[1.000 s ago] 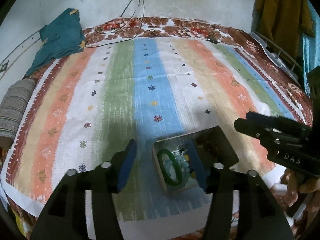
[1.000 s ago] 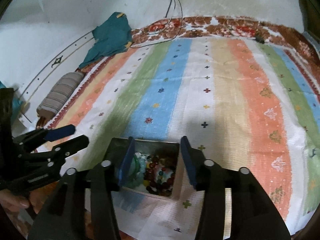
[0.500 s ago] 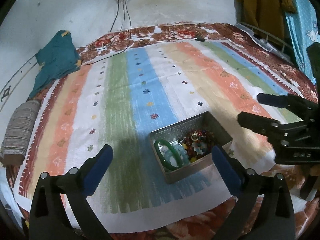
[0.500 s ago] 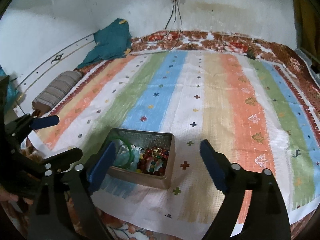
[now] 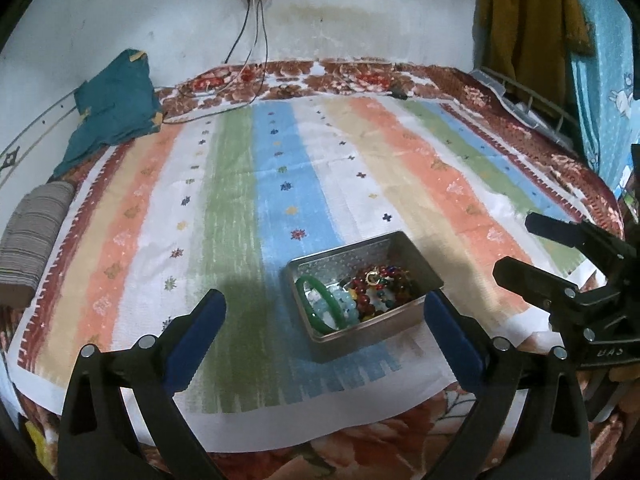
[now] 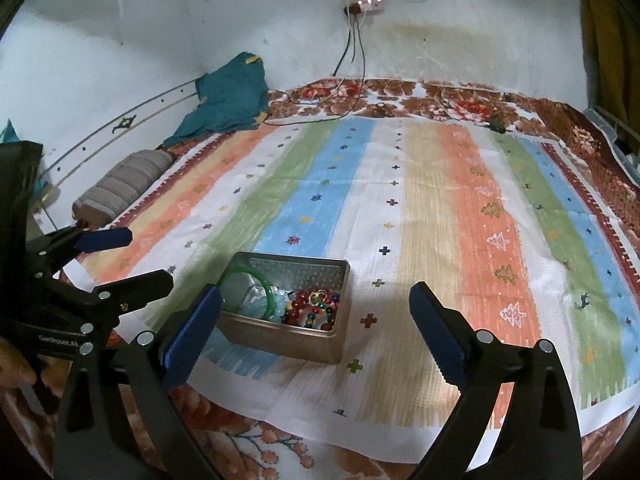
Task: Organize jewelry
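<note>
Right now the left tool stands spread wide, its blue pads on either side of the metal tin without touching it, and nothing is gripped. The right tool is open too, its jaws still widening, with the tin's near wall between the pads but clear of both. Each tool shows in the other's view: the right one off to the tin's right, the left one off to its left.

The tin is a rectangular, silvery box with no lid on it, sitting on the striped cloth near the front edge of the bed. Inside it a green bangle leans against the left end, pale blue-green beads lie beside it, and a heap of dark red and mixed-colour beads fills the right half, a small gold ring showing on top.

Farther off, a teal garment and a grey striped roll lie along the bed's left side, and cables hang from a wall socket.
</note>
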`<state>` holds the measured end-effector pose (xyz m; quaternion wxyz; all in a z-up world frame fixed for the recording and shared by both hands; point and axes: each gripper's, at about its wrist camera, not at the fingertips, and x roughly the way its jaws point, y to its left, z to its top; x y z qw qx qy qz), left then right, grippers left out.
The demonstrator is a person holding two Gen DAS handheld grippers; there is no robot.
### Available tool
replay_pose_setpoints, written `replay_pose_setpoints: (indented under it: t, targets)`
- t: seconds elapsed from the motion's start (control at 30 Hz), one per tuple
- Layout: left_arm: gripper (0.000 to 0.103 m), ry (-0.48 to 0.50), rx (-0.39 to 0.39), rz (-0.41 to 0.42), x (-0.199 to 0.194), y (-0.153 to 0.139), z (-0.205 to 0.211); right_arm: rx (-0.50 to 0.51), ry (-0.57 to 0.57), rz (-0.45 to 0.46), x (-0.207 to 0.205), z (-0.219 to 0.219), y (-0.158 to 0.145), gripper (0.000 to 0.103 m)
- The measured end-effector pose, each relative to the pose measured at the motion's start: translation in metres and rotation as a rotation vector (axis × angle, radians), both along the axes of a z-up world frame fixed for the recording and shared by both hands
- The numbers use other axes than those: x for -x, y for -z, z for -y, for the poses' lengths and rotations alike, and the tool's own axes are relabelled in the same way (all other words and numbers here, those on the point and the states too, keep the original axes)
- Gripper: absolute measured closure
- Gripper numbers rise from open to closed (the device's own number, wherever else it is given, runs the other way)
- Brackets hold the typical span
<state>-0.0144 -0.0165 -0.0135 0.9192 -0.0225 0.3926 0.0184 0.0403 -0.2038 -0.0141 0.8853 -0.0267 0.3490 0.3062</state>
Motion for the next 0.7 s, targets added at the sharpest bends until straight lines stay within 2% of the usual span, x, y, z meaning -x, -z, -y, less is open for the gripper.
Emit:
replay_pose_setpoints:
  t: [0.23,0.7]
  targets:
    - [0.006,0.025,-0.032,0.013,0.003,0.001,0.010,-0.017,0.014,-0.009,0.002,0.006,0.001,0.008]
    - [0.006,0.006,-0.027,0.024,0.009,0.002,0.011,-0.030,0.023,-0.004,0.006,0.013,0.003,0.008]
